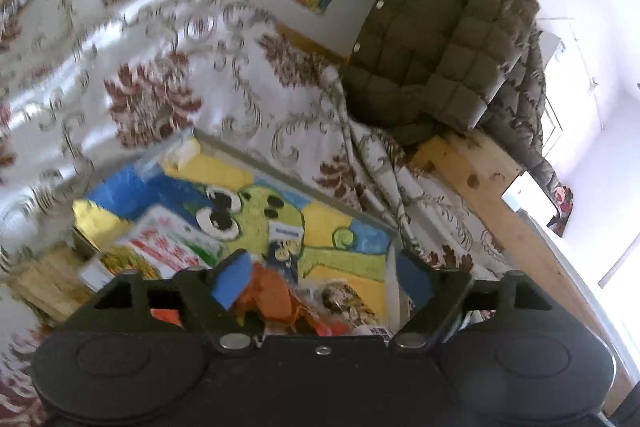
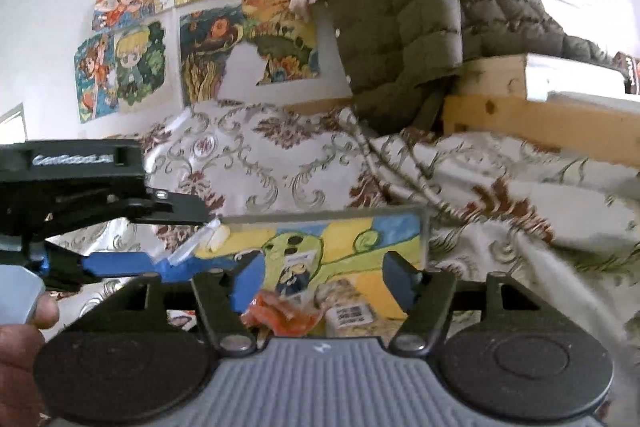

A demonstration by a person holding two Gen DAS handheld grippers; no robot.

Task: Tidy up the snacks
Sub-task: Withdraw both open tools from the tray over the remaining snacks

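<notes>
Nearest the left wrist camera, the left gripper (image 1: pixel 320 277) is being held with its jaws spread wide and nothing is being pinched between its blue pads (image 1: pixel 232 279). Just below and beyond them, an orange snack packet (image 1: pixel 276 297) is being seen lying in the clear box (image 1: pixel 394 291), apart from both pads, with a patterned packet (image 1: pixel 344 301) beside it toward the right pad. To the left of the left jaw, a red-and-white snack pack (image 1: pixel 168 241) and a golden wrapper (image 1: pixel 90 219) are being shown lying among the other snacks, though their exact resting place cannot be told through the blur. In the right wrist view, the right gripper (image 2: pixel 320 277) is likewise being held with its jaws spread and empty; the orange snack packet (image 2: pixel 280 313) is lying low between them, nearer the left pad, and a barcode-labelled packet (image 2: pixel 352 311) is lying beside it toward the right pad. The left gripper (image 2: pixel 160 239) is being seen from the side at the left edge, over the near corner of the box. Behind the snacks, a cartoon drawing (image 2: pixel 320 251) is being displayed against the box's far wall. Farther back, a floral cloth (image 1: pixel 180 67) is being seen spread out, and a quilted olive jacket (image 2: pixel 396 19) is draped over a wooden frame (image 2: pixel 520 115).
</notes>
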